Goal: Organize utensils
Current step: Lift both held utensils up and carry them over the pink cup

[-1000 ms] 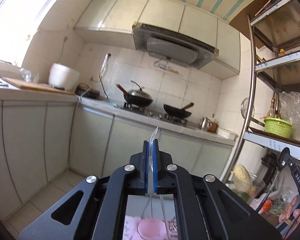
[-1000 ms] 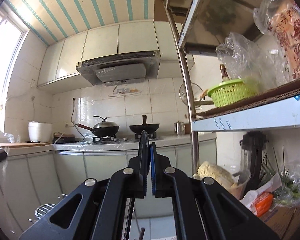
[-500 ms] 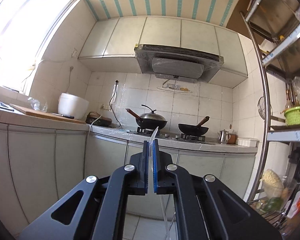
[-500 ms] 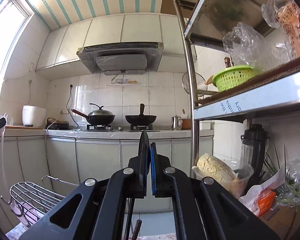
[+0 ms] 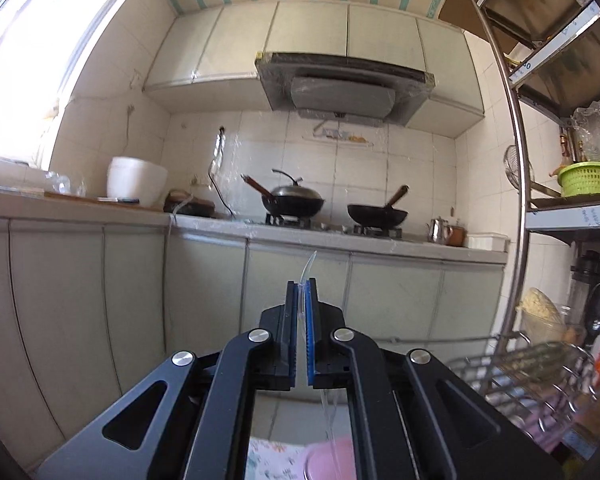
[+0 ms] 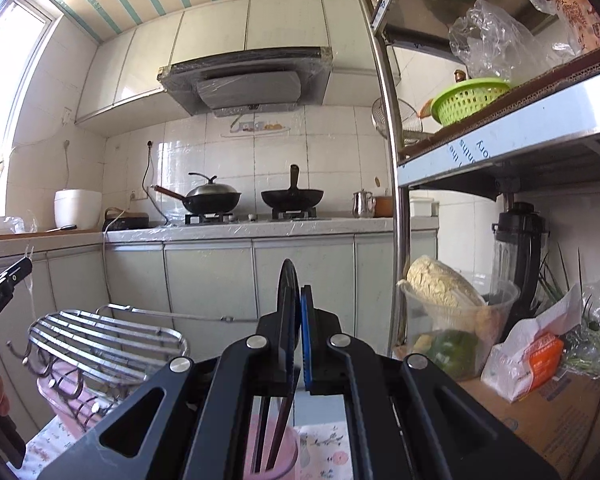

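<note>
My left gripper [image 5: 301, 284] is shut on a clear plastic utensil [image 5: 309, 266]. Its tip sticks up past the pads and its stem hangs down towards a pink cup [image 5: 328, 458]. My right gripper [image 6: 298, 289] is shut on a black utensil [image 6: 288, 276], whose rounded head shows edge-on above the jaws. Its dark handle reaches down into the pink cup [image 6: 274, 454], beside another dark stick. In the right wrist view, the left gripper [image 6: 20, 270] shows at the left edge with the clear utensil [image 6: 30, 276] in it. Both grippers point level.
A wire dish rack [image 6: 100, 340] [image 5: 520, 364] stands on a floral cloth [image 6: 328, 454] between the grippers. To the right is a metal shelf unit [image 6: 400, 240] with a green basket [image 6: 468, 98], a blender [image 6: 518, 240] and a tub of cabbage [image 6: 448, 304]. Cabinets and a stove with woks [image 6: 216, 198] lie ahead.
Both grippers have sunk: the counter and stove sit higher in view, and the wire rack has come into both views. The left gripper also swung and rolled. Both grips are unchanged.
</note>
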The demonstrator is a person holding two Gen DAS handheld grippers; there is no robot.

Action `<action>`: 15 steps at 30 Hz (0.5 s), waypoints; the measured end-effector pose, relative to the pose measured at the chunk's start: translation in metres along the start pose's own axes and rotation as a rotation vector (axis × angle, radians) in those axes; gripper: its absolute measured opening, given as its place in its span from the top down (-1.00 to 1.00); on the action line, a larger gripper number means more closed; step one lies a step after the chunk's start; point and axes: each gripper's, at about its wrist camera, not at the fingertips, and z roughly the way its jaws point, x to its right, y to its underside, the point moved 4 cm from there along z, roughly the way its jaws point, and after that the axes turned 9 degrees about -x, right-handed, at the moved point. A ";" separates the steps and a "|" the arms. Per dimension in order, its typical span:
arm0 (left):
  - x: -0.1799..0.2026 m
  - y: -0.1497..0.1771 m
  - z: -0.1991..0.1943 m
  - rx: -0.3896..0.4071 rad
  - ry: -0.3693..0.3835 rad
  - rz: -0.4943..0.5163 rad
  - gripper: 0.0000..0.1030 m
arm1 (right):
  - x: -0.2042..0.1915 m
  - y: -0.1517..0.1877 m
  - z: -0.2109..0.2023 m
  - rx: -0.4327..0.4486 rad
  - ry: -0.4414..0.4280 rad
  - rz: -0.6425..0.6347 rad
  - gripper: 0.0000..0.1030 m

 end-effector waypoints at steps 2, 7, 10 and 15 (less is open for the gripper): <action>-0.002 0.009 -0.007 -0.047 0.034 -0.015 0.95 | -0.001 0.005 -0.003 -0.021 -0.012 0.001 0.95; -0.007 0.025 -0.017 -0.157 0.114 -0.072 0.93 | 0.000 0.015 -0.008 -0.090 -0.046 0.015 0.95; -0.007 0.033 -0.021 -0.221 0.158 -0.092 0.91 | 0.001 0.022 -0.008 -0.143 -0.064 0.027 0.94; -0.006 0.045 -0.019 -0.296 0.185 -0.092 0.90 | 0.007 0.029 -0.008 -0.196 -0.073 0.058 0.94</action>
